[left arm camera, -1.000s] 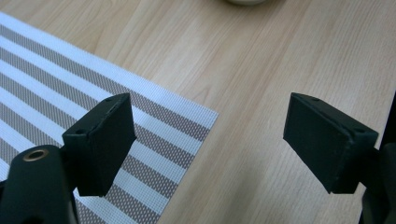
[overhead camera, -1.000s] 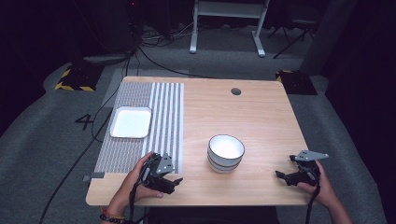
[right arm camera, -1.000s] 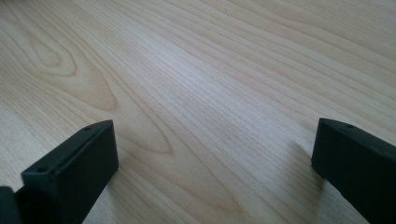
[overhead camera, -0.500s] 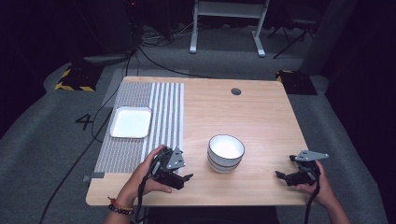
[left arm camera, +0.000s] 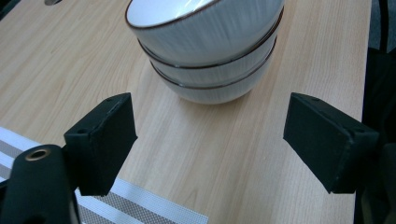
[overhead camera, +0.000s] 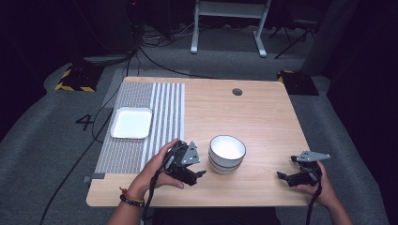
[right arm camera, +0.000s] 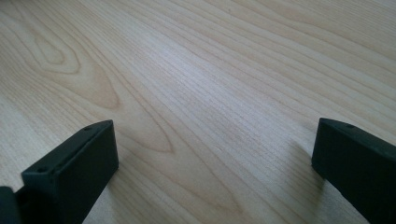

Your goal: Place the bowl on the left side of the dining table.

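Nearest to me, my left gripper [overhead camera: 196, 176] sits low over the front of the bench [overhead camera: 263, 117], held in my left hand [overhead camera: 157, 171], with a beaded band on that wrist. Its jaws stand wide apart with nothing between them, and in the left gripper view [left arm camera: 210, 140] they frame bare wood just short of the bowls. A corner of the striped mat [left arm camera: 154, 210] shows under the left jaw there.

Over at the front right corner, my right gripper [overhead camera: 283, 176] rests close to the wood in my right hand [overhead camera: 319, 185], well apart from the bowls. Its jaws are also spread wide and empty; the right gripper view [right arm camera: 210, 158] has only wood grain between them.

Just beyond my left gripper stands the stack of bowls [overhead camera: 227, 153], three nested, white inside with dark rims and grey ribbed outsides [left arm camera: 210, 51]. The stack is upright, near the middle of the bench toward the front, just right of the mat's edge and not touched by either gripper.

Farther off to the left, the striped mat [overhead camera: 141, 140] runs down the bench's left side, and a white square plate [overhead camera: 132, 123] lies on it. Beyond that, a dark round cable port [overhead camera: 237, 92] sits near the far edge of the bench.
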Demonstrator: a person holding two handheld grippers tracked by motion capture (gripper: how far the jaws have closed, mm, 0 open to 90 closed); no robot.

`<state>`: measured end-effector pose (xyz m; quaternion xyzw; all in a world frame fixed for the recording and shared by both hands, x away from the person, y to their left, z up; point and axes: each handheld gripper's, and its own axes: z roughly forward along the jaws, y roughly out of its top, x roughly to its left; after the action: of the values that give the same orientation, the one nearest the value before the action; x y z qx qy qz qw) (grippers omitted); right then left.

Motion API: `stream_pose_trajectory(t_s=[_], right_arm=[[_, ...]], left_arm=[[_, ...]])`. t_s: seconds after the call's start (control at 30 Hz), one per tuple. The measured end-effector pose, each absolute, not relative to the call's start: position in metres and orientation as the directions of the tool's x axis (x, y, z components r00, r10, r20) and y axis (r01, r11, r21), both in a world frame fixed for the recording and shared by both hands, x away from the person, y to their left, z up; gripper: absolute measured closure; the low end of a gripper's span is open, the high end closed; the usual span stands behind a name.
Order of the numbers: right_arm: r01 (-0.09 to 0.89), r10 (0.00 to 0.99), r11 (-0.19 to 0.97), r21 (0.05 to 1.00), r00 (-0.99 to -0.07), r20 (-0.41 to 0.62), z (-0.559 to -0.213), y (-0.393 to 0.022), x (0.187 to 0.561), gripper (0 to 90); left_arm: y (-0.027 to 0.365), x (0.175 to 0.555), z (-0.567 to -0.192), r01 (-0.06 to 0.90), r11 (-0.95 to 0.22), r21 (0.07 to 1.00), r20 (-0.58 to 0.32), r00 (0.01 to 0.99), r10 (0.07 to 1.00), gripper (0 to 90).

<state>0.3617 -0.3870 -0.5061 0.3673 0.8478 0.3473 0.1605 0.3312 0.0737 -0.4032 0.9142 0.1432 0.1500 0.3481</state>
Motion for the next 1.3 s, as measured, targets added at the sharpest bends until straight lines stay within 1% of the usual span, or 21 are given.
stream_pose_trajectory(t_s=[0.2,0.23,0.47,0.5,0.6,0.63,0.67,0.7,0.8,0.83,0.87,0.93,1.0,1.03,1.07,1.13,1.2,1.23,1.3], right_arm=[[0.511,0.734,0.489,0.707,-0.679,-0.017,-0.506,-0.387,0.362,0.5],[0.511,0.734,0.489,0.707,-0.679,-0.017,-0.506,-0.387,0.362,0.5],[0.512,0.734,0.489,0.707,-0.678,-0.017,-0.506,-0.387,0.362,0.5],[0.511,0.735,0.489,0.707,-0.678,-0.017,-0.506,-0.387,0.362,0.5],[0.511,0.735,0.489,0.707,-0.678,-0.017,-0.506,-0.387,0.362,0.5],[0.511,0.735,0.489,0.707,-0.678,-0.017,-0.506,-0.387,0.362,0.5],[0.511,0.735,0.489,0.707,-0.678,-0.017,-0.506,-0.387,0.362,0.5],[0.511,0.734,0.489,0.707,-0.679,-0.017,-0.506,-0.387,0.362,0.5],[0.511,0.734,0.489,0.707,-0.679,-0.017,-0.506,-0.387,0.362,0.5],[0.511,0.734,0.489,0.707,-0.679,-0.017,-0.506,-0.387,0.362,0.5],[0.512,0.735,0.489,0.707,-0.678,-0.017,-0.506,-0.387,0.362,0.5],[0.512,0.735,0.489,0.707,-0.678,-0.017,-0.506,-0.387,0.362,0.5],[0.511,0.734,0.489,0.707,-0.678,-0.017,-0.506,-0.387,0.362,0.5],[0.511,0.734,0.489,0.707,-0.678,-0.017,-0.506,-0.387,0.362,0.5],[0.511,0.734,0.489,0.707,-0.678,-0.017,-0.506,-0.387,0.362,0.5],[0.512,0.735,0.489,0.707,-0.678,-0.017,-0.506,-0.387,0.362,0.5],[0.511,0.734,0.489,0.707,-0.679,-0.017,-0.506,-0.387,0.362,0.5],[0.511,0.735,0.489,0.707,-0.678,-0.017,-0.506,-0.387,0.362,0.5],[0.511,0.735,0.489,0.707,-0.678,-0.018,-0.506,-0.387,0.362,0.5]], left_arm=[[0.065,0.333,-0.391,0.123,-0.717,0.686,0.186,0.924,0.335,16.8],[0.062,0.333,-0.387,0.117,-0.733,0.670,0.185,0.930,0.317,16.9],[0.049,0.338,-0.381,0.092,-0.727,0.681,0.182,0.940,0.289,16.7],[0.045,0.342,-0.379,0.079,-0.741,0.667,0.186,0.945,0.268,16.7],[0.041,0.345,-0.377,0.076,-0.744,0.664,0.184,0.948,0.261,16.7],[0.037,0.348,-0.376,0.076,-0.738,0.671,0.168,0.954,0.250,16.7],[0.037,0.348,-0.376,0.076,-0.738,0.671,0.168,0.954,0.250,16.8],[0.032,0.351,-0.376,0.060,-0.744,0.666,0.171,0.958,0.231,16.8],[0.027,0.353,-0.378,0.067,-0.744,0.665,0.150,0.964,0.221,16.9],[0.021,0.355,-0.381,0.054,-0.757,0.651,0.153,0.968,0.201,16.9],[0.021,0.355,-0.381,0.054,-0.757,0.651,0.153,0.968,0.201,16.9],[0.015,0.358,-0.386,0.059,-0.762,0.645,0.126,0.975,0.182,17.0],[0.013,0.360,-0.387,0.058,-0.766,0.641,0.124,0.976,0.178,17.0],[0.009,0.362,-0.390,0.061,-0.770,0.635,0.100,0.982,0.160,17.0],[0.009,0.362,-0.390,0.061,-0.770,0.635,0.100,0.982,0.160,17.0],[0.005,0.367,-0.392,0.053,-0.769,0.638,0.061,0.991,0.119,16.7],[0.003,0.368,-0.393,0.053,-0.764,0.643,0.056,0.992,0.115,16.7],[0.000,0.370,-0.395,0.062,-0.766,0.640,0.036,0.993,0.110,16.9],[-0.003,0.372,-0.398,0.040,-0.781,0.624,0.061,0.993,0.100,19.0]])
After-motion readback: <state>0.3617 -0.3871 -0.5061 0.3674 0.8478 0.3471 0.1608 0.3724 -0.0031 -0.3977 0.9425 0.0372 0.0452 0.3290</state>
